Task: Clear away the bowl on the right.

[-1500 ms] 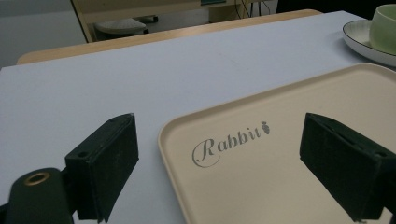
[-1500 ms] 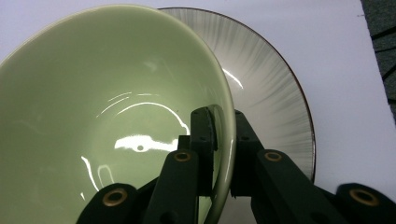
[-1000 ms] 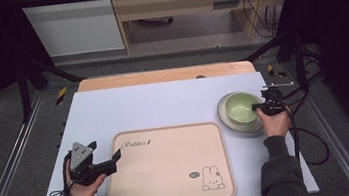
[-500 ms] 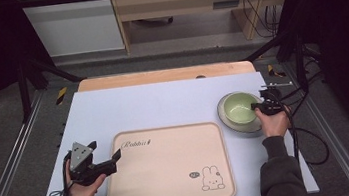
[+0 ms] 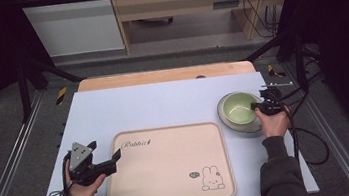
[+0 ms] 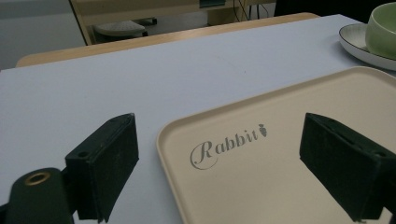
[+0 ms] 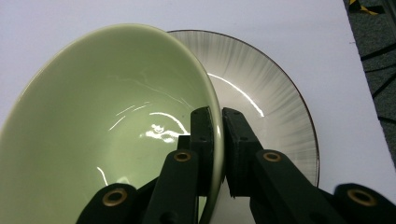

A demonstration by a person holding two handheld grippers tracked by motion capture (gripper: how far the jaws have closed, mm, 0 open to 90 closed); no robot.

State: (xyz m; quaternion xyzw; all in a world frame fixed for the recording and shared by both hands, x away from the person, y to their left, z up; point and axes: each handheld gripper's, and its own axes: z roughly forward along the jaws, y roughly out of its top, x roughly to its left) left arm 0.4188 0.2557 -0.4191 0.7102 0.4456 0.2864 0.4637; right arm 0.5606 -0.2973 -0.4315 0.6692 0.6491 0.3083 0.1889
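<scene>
Our right gripper (image 7: 218, 140): jaws clamped on green bowl (image 7: 107, 116) rim, one inside, one outside.
Our left gripper (image 6: 224, 163): jaws wide apart, holding nothing.

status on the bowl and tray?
Done: the right gripper has its jaws shut on the green bowl's rim, one jaw inside, one outside. In hand: the bowl looks tipped over the grey plate, so a lift seems under way. Left: the beige tray carries nothing yet, and the left gripper waits open at its near corner; the move onto it, probably, remains.
</scene>
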